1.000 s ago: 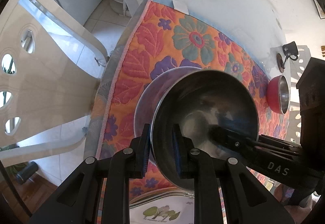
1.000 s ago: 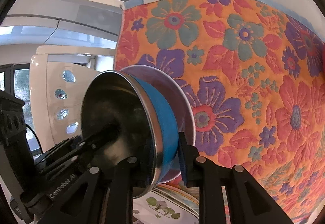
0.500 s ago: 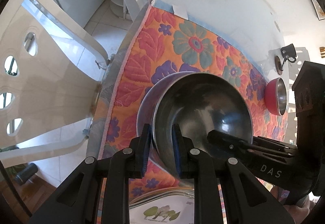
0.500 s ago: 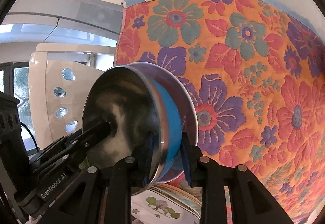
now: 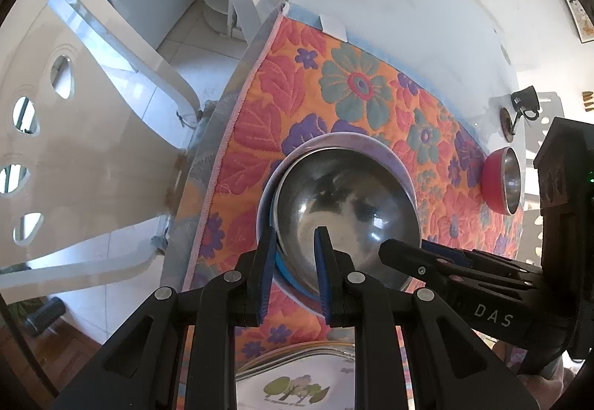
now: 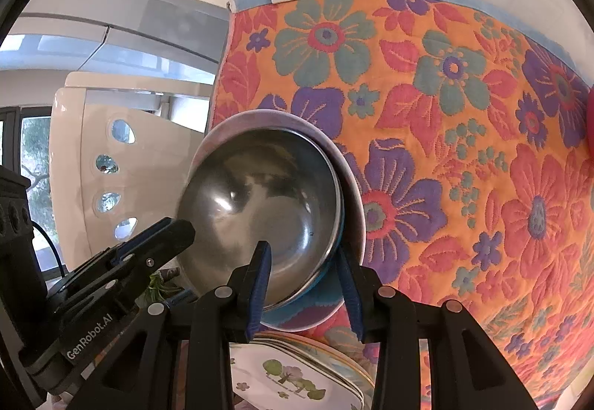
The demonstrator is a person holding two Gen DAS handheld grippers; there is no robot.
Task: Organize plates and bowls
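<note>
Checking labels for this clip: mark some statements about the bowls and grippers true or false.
1. The blue bowl sits in a lavender dish on the floral mat. True.
2. The blue bowl holds food. False: its steel inside is empty.
3. A red bowl is on the mat, apart from the blue one. True.
4. Only the left gripper is at the blue bowl's rim. False: the right gripper straddles it too.
</note>
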